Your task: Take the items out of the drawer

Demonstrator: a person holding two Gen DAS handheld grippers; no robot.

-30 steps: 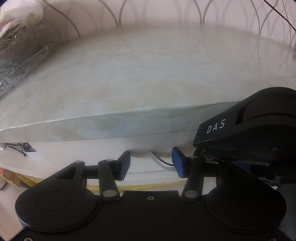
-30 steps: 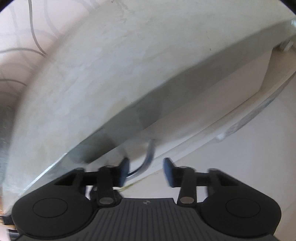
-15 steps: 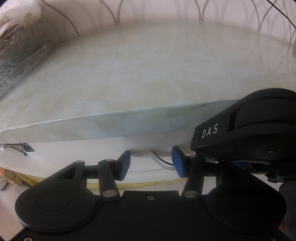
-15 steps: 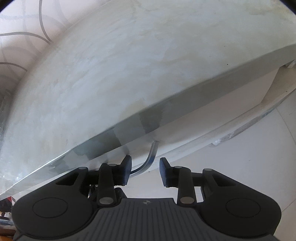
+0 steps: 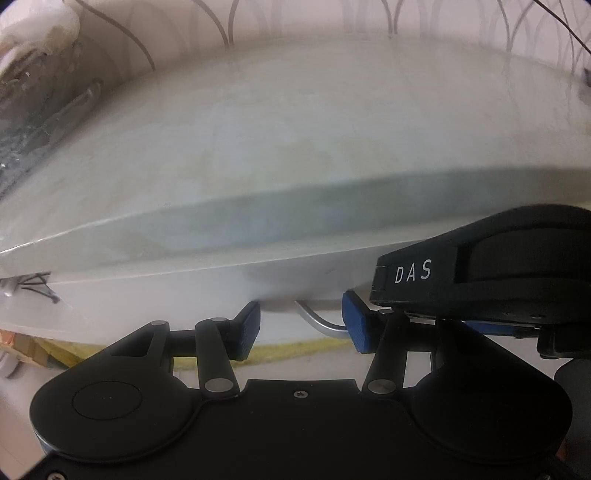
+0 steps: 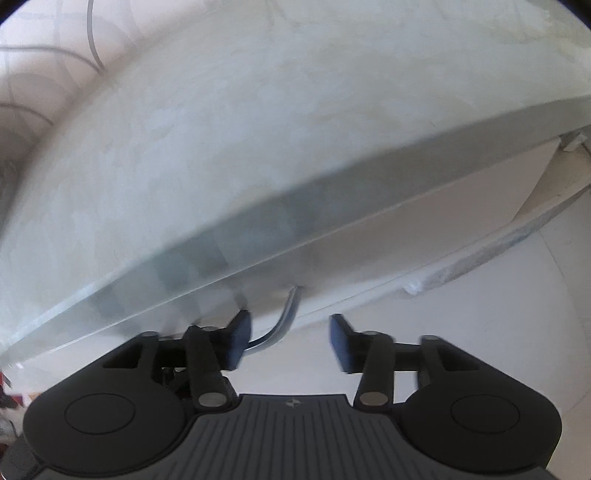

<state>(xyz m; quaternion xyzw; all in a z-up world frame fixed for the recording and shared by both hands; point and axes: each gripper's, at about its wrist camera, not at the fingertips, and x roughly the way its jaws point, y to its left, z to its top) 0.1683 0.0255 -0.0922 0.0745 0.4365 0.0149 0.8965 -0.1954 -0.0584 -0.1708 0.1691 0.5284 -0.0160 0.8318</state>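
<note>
Nearest in the left wrist view is the black body of the left gripper [image 5: 301, 326], two round housings and jointed links, held level and facing the front of a counter. Its blue ribbed fingertips [image 5: 247, 329] stand wide apart, with nothing between them but one end of a handle. The right gripper [image 5: 480, 280] crosses in from the right side of that view as a black shell lettered DAS, close beside the left one and partly over its right finger.

In the right wrist view the right gripper [image 6: 288, 341] is tilted, so the counter edge runs up toward the right. Its dark blue fingertips [image 6: 341, 343] are spread wide and grip nothing. The handle passes just beside the left finger; whether it touches is unclear through the blur.

Just past the fingers is the drawer handle [image 5: 319, 319], a thin bent rod of bright metal, also seen curving down from the drawer front in the right wrist view [image 6: 282, 321]. It is fixed to the drawer [image 5: 155, 295], a plain, smooth white front panel directly under the countertop. Its contents are not visible.

Above lies the countertop [image 5: 277, 147], a broad pale slab with faint marbled clouding, a glossy top and a thick grey-green front edge. Behind it is a wall [image 5: 295, 22] with a thin curved line pattern.
</note>
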